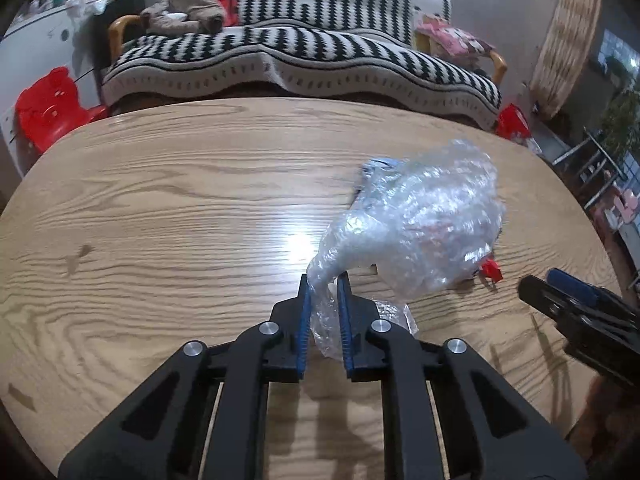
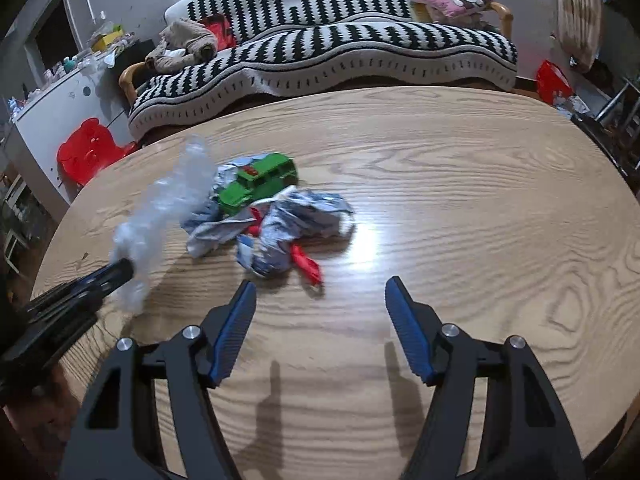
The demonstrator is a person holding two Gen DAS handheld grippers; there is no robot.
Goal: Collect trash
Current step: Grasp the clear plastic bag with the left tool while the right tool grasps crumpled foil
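My left gripper (image 1: 324, 280) is shut on the near end of a crumpled clear plastic bag (image 1: 416, 216), which bulges out to the right above the wooden table (image 1: 160, 208). The right wrist view shows the same bag (image 2: 168, 208) blurred at the left, held by the left gripper (image 2: 124, 270). Beside it lie crumpled blue-and-white paper (image 2: 288, 224), a red scrap (image 2: 306, 264) and a green toy car (image 2: 260, 182). My right gripper (image 2: 320, 286) stands open just in front of that pile, with nothing between its fingers. Its tip (image 1: 560, 284) shows at the right edge of the left wrist view.
A sofa under a black-and-white patterned blanket (image 1: 300, 56) runs along the table's far edge. A red plastic stool (image 1: 48, 108) and a white cabinet (image 2: 60, 108) stand at the left. Shelving and clutter (image 1: 600, 168) fill the right side.
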